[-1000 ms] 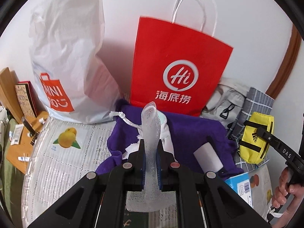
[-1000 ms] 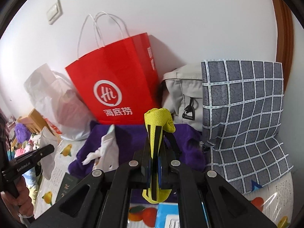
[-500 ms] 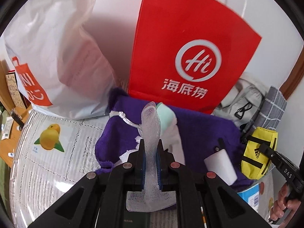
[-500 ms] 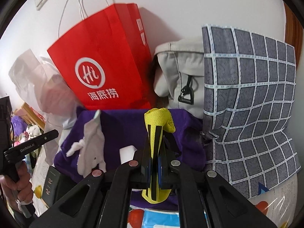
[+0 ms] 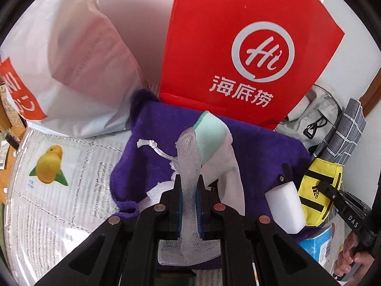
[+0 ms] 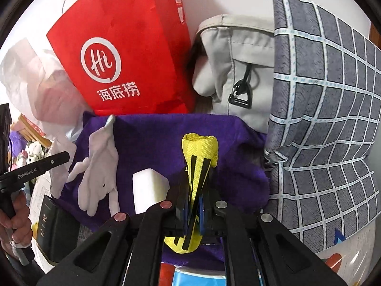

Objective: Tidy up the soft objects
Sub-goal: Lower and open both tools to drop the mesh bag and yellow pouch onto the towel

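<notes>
My left gripper (image 5: pixel 189 183) is shut on a white mesh pouch (image 5: pixel 189 166) with a drawstring, held over a purple towel (image 5: pixel 152 147). A white glove with a mint cuff (image 5: pixel 214 128) lies on the towel just ahead. My right gripper (image 6: pixel 194 188) is shut on a yellow pouch with black stripes (image 6: pixel 200 150), also seen in the left wrist view (image 5: pixel 319 188). It hovers over the purple towel (image 6: pixel 166 138), with a white sponge block (image 6: pixel 148 188) and the white glove (image 6: pixel 100 166) to its left.
A red paper bag (image 5: pixel 250 47) and a white plastic bag (image 5: pixel 66 59) stand against the wall behind the towel. A beige bag (image 6: pixel 238 71) and a grey checked cushion (image 6: pixel 328 119) stand at the right. A dark booklet (image 6: pixel 54 228) lies at the towel's left front.
Both grippers have moved forward and lower toward the purple towel, so the bags and cushion loom larger. Each still holds its pouch.
</notes>
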Available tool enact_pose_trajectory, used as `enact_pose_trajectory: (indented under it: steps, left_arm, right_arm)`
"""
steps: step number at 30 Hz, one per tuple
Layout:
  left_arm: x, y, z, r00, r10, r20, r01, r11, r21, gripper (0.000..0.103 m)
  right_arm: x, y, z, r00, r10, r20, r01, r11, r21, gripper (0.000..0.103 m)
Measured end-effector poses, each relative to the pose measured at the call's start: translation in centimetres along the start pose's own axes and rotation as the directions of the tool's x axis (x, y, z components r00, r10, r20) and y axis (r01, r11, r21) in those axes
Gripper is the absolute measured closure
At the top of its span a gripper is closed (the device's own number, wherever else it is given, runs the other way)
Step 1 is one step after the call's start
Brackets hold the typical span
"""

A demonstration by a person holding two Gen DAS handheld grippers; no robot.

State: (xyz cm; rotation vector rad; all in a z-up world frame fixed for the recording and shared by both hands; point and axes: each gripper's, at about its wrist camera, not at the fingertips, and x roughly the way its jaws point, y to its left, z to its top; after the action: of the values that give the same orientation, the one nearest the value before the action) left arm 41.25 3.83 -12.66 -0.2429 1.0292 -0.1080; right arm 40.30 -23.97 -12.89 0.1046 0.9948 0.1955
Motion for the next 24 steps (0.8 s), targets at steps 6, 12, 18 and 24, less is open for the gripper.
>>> enact_pose_trajectory:
  steps: [6, 12, 18, 24]
  left_arm:
    - [1.7, -0.2, -0.3, 0.999, -0.021, -0.032, 0.021, 1.0, -0.013, 0.094]
    - [1.8, -0.8, -0.4, 0.999, -0.014, -0.039, 0.015, 1.0, 0.003, 0.088]
    - [1.6, -1.3, -0.2, 0.999, -0.037, -0.021, 0.037, 0.999, 0.007, 0.076]
    - [0.7, -1.0, 0.2, 0.999, -0.05, -0.021, 0.05, 0.999, 0.015, 0.068]
  right_arm:
    - [0.7, 0.3, 0.1, 0.999, 0.043, -0.01, -0.043, 0.999, 0.016, 0.092]
    - [0.5, 0.8, 0.2, 0.988, 0.156, 0.011, -0.156, 0.987, 0.036, 0.069]
    - [-0.7, 1.2, 0.2, 0.987, 0.15, 0.06, -0.151, 0.988, 0.016, 0.057]
    - [-1.0, 1.3, 0.2, 0.981, 0.181, 0.075, -0.183, 0.983, 0.023, 0.052]
